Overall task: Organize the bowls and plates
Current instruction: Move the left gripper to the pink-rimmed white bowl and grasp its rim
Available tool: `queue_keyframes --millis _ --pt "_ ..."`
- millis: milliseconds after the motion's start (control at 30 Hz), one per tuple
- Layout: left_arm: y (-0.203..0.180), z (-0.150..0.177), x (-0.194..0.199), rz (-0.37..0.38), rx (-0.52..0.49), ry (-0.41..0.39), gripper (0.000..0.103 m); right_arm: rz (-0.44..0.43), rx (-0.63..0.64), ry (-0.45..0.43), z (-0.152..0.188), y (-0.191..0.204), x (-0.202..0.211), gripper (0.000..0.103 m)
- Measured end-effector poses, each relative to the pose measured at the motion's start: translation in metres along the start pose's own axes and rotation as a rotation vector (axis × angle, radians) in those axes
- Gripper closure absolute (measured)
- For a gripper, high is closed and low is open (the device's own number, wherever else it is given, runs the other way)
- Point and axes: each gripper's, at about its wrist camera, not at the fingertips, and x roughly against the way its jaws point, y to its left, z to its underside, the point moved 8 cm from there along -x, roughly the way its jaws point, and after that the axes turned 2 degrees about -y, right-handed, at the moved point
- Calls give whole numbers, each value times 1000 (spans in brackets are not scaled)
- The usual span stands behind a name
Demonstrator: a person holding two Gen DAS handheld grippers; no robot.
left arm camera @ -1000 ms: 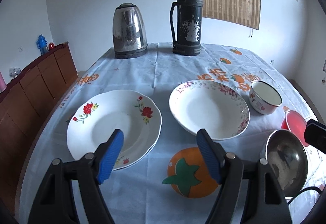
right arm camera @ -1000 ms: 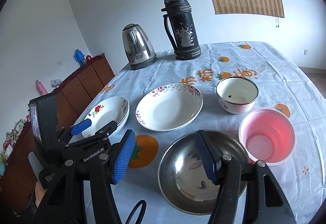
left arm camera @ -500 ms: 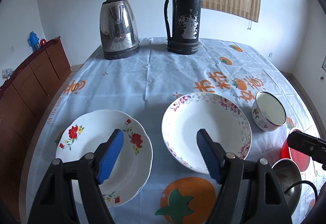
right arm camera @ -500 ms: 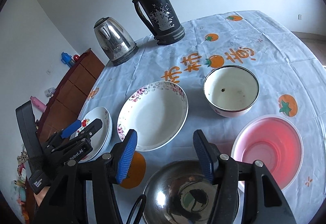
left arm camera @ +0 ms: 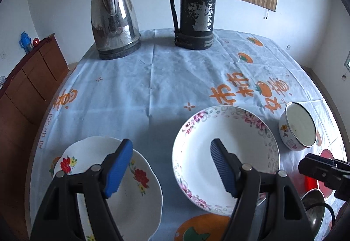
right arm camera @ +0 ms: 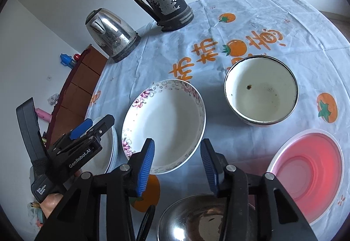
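Observation:
A white plate with red flowers [left arm camera: 135,192] lies at the table's near left, and it also shows in the right wrist view [right arm camera: 107,149]. A deep plate with a pink flower rim [left arm camera: 245,144] [right arm camera: 168,122] lies right of it. An enamel bowl [left arm camera: 299,129] [right arm camera: 260,90], a pink plastic bowl [right arm camera: 308,173] and a steel bowl [right arm camera: 196,219] stand further right. My left gripper [left arm camera: 170,166] is open and empty, hovering over the gap between the two plates. My right gripper [right arm camera: 177,166] is open and empty above the near rim of the deep plate.
A steel kettle [left arm camera: 113,24] and a dark thermos [left arm camera: 194,2] stand at the far end of the table. A wooden sideboard [left arm camera: 26,87] runs along the left. The tablecloth [left arm camera: 175,79] is pale blue with orange prints.
Both grippers have moved forward over the table and tilted down. The plates and bowls have not moved.

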Motion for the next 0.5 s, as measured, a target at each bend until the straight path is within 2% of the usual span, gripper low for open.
queue_keyframes --millis 167,300,367,433,500 --pt "5 -3 -24 -29 -19 63 30 25 -3 56 0 -2 -18 57" --pt "4 -4 -36 -29 -40 79 32 51 -8 82 0 -6 -29 62" --pt "3 -4 -42 -8 -25 96 37 62 -9 93 0 -8 -33 62" --pt "2 -3 -50 13 -10 120 49 69 -16 104 0 -11 -37 62" --pt "0 -2 -57 24 -8 142 53 67 -35 118 0 -14 -40 62"
